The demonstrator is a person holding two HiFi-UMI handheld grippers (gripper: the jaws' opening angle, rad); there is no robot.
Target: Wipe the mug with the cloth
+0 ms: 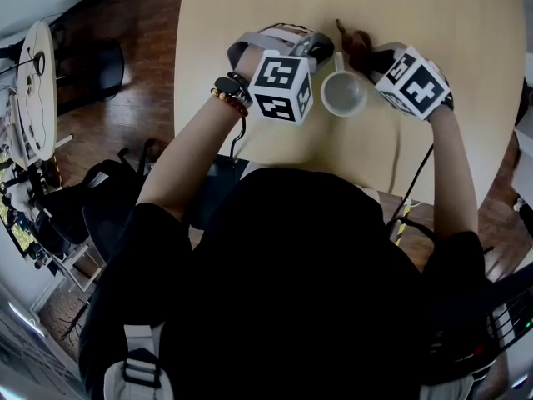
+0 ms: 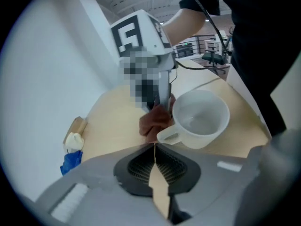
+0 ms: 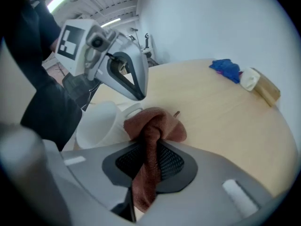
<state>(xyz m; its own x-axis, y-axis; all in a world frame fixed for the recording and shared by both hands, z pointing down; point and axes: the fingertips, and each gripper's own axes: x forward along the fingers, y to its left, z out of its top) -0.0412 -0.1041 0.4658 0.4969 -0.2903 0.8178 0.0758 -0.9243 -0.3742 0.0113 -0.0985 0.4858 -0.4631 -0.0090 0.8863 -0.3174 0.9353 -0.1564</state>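
Now the white mug (image 1: 343, 94) stands upright on the table (image 1: 441, 23), between both grippers. The right gripper (image 3: 149, 150) pinches the brown cloth (image 3: 154, 125), bunched just beside the mug's handle. The left gripper (image 2: 154, 149), jaws pressed together and empty, faces that handle.

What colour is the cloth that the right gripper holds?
The cloth is reddish brown, clearest in the right gripper view.
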